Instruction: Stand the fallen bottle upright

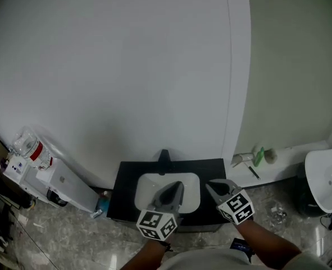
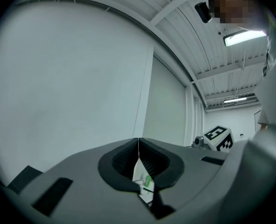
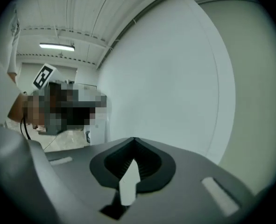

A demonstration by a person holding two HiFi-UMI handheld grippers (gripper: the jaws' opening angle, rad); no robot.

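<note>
A small green bottle (image 1: 259,156) lies tilted on a white ledge (image 1: 289,156) at the foot of the wall, right of the black counter. Through the slit under the left jaws a bit of green (image 2: 148,181) shows; I cannot tell whether it is the same bottle. My left gripper (image 1: 177,188) hangs over the white basin, jaws pressed together with nothing between them (image 2: 138,141). My right gripper (image 1: 212,185) is beside it over the counter's right part, also shut and empty (image 3: 134,141). Both are well short of the bottle.
A white basin (image 1: 146,187) with a dark tap (image 1: 164,160) sits in the black counter (image 1: 126,193). Another white basin (image 1: 326,179) stands at the right edge. At the left, a white appliance (image 1: 59,181) and a clear red-labelled bottle (image 1: 32,147). A plain wall fills the view ahead.
</note>
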